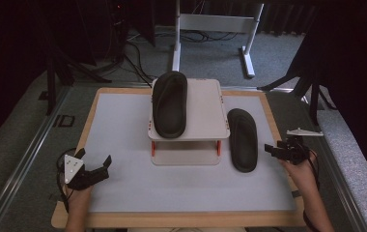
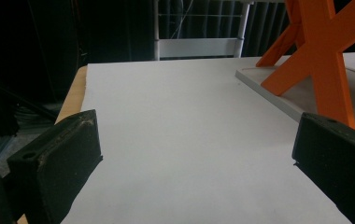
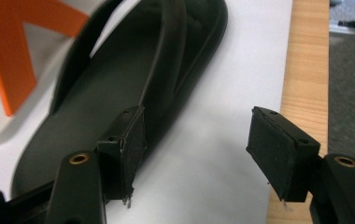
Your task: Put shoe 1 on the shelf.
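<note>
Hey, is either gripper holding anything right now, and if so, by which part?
Nothing is held. The left gripper is open over the bare mat; the right gripper is open beside the slipper, its pads off it.

You have two matt black rubbery slippers: one on the smooth white plastic-looking shelf (image 1: 205,104), one (image 1: 243,139) just right of that shelf on the matt pale mat (image 1: 123,125). Mat border (image 3: 306,70): light grained wood. Shelf legs (image 2: 325,56): glossy orange plastic.

Slipper (image 3: 119,93) heel sits hidden behind the right tool (image 3: 199,154).
</note>
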